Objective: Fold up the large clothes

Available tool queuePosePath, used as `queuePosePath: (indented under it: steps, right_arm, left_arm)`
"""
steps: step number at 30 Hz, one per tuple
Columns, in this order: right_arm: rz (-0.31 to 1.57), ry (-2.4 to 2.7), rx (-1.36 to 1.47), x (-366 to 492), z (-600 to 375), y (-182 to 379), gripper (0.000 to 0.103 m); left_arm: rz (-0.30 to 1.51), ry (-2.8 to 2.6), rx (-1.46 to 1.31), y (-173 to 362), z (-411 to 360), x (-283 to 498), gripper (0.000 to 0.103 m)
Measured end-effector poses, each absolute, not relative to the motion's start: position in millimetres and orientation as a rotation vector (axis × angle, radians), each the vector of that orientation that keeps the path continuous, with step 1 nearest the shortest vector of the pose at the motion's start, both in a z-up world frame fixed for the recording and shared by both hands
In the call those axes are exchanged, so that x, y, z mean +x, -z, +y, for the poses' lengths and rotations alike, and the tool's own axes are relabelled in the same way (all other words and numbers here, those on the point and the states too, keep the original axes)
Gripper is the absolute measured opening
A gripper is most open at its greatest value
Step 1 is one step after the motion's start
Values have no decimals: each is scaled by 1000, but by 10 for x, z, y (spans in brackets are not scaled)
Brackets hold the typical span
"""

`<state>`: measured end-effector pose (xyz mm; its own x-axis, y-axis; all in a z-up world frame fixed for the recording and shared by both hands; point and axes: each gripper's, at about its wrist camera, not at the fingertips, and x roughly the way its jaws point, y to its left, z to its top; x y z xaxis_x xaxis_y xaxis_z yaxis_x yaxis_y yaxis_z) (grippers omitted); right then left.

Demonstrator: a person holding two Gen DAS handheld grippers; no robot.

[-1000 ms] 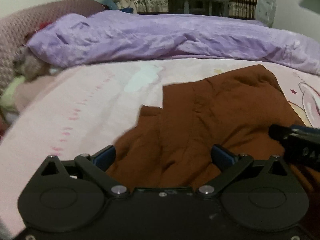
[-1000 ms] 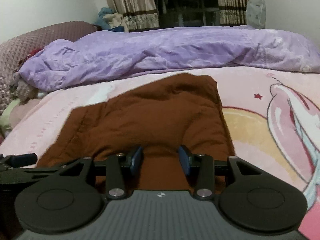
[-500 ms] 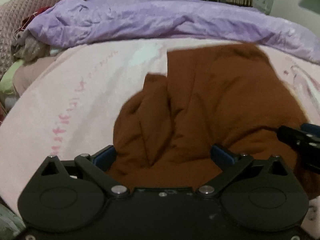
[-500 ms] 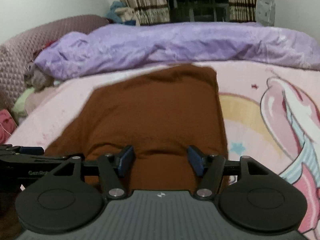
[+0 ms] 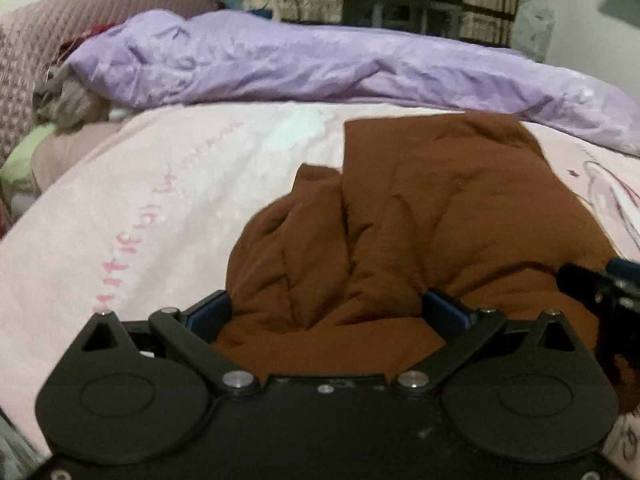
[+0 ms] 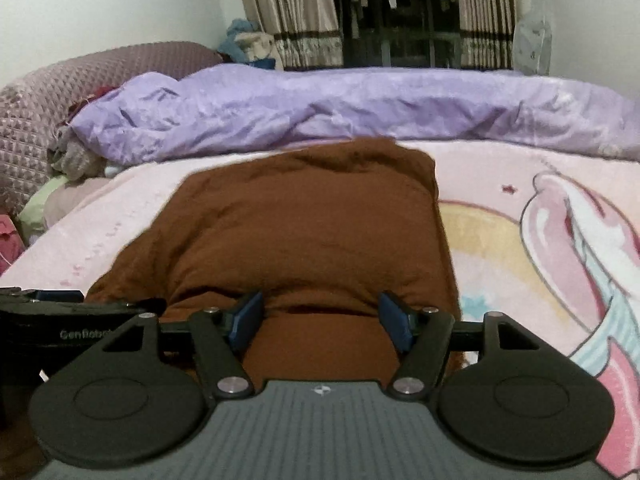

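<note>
On the bed (image 5: 120,220), the left view shows the brown garment (image 5: 420,220) rumpled between the wide-open left tongs (image 5: 326,308), nothing pinched; that loose lobe could slump and spoil the fold; from the right view, the right tongs (image 6: 320,316) are opening astride the garment's near edge, unclamped, so cloth may snag.

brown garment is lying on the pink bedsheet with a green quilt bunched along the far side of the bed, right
Not quite: the quilt is purple, not green, as the right wrist view shows. The brown garment does lie on the pink bedsheet, with that quilt bunched along the far side.
</note>
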<state>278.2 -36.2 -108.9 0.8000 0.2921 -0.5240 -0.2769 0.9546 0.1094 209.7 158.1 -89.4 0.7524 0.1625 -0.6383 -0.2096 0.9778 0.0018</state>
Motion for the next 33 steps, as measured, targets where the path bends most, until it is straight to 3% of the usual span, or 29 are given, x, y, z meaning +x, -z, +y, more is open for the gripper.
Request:
queuePosePath:
  steps: [6,11,18,33]
  right_arm:
    - [601,-314,4,2583,-519,841,77]
    - [686,-361,55,2565,-604,879,55]
    - [707,-352,11,2681,-509,1148,58]
    - [656,-303,2,2542,-493,1016,73]
  left_arm:
    - [713,-156,-60,531,1594,1828,103]
    - [765,-159,-15,554,1544,1812,103]
    - [825,-163,-44,945,1543,1986,103]
    - [784,-169,-52,824,1551,1852,103]
